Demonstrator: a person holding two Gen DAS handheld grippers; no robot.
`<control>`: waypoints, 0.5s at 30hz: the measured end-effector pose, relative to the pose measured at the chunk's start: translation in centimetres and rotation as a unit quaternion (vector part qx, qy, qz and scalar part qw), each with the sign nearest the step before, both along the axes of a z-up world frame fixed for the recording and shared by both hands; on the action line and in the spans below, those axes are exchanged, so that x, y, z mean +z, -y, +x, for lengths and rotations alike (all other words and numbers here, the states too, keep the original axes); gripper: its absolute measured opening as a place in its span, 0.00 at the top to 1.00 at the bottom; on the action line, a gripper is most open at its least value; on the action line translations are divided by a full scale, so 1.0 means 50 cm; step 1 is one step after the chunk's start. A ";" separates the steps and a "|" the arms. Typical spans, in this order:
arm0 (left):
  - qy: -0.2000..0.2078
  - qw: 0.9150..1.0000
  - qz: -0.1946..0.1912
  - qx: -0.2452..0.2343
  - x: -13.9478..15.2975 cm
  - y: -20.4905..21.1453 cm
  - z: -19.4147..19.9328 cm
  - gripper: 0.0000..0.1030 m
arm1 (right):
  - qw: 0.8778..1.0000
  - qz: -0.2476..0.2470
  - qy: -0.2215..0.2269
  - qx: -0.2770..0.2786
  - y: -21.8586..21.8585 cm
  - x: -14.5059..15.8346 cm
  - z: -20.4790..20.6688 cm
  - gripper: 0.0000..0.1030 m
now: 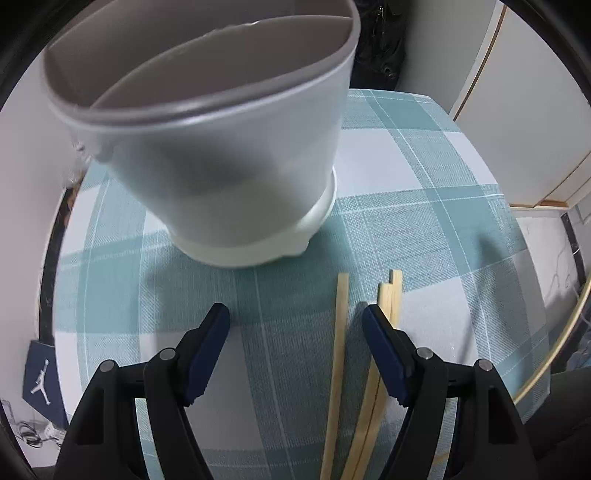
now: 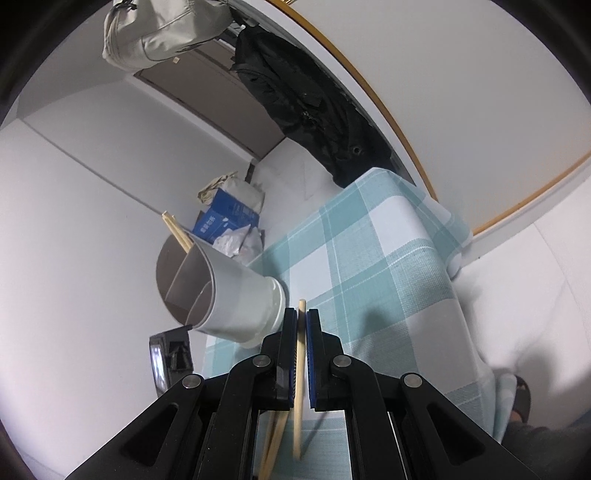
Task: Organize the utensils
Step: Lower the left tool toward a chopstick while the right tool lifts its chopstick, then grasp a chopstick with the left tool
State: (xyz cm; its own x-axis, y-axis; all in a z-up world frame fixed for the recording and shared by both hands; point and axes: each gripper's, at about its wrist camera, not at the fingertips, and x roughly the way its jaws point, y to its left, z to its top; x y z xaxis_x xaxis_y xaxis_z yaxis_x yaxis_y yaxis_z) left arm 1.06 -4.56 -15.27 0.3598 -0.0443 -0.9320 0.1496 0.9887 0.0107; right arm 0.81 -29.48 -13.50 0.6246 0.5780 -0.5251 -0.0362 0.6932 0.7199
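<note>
A white utensil holder [image 1: 221,147] with a grey divided inside stands on the teal checked tablecloth [image 1: 424,221]. My left gripper [image 1: 295,321] is open just in front of it. Several wooden chopsticks [image 1: 338,350] lie on the cloth between and under its right finger. In the right wrist view the holder [image 2: 236,302] shows two chopsticks [image 2: 177,230] standing in its far compartment. My right gripper [image 2: 302,317] is shut on one wooden chopstick [image 2: 299,369], held near the holder's base. More chopsticks [image 2: 273,443] lie below it.
A black bag [image 2: 306,110] and a beige bag [image 2: 162,33] hang by the door behind the table. A blue box [image 2: 225,218] and a plastic bag lie on the floor. The tablecloth's edge [image 2: 461,258] drops off at the right.
</note>
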 end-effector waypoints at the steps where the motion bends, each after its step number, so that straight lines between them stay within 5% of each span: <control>1: 0.002 1.000 0.001 0.002 0.001 -0.001 0.000 0.32 | 1.000 0.001 -0.002 0.002 0.000 -0.001 0.002 0.96; 8: 0.005 1.000 -0.010 -0.009 0.011 -0.009 0.007 0.49 | 1.000 -0.006 -0.002 0.003 0.005 0.000 0.014 0.96; 15: 0.005 0.999 -0.017 -0.050 0.022 0.013 -0.004 0.96 | 1.000 -0.013 -0.006 0.004 0.000 0.000 0.015 0.96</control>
State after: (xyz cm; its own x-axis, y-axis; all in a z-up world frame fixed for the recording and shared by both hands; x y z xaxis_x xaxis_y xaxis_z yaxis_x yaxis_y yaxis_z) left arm 0.83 -5.23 -14.16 0.3612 -0.1125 -0.9257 0.2480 0.9685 -0.0209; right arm 1.56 -29.49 -13.49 0.6139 0.5692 -0.5469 -0.0331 0.7107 0.7027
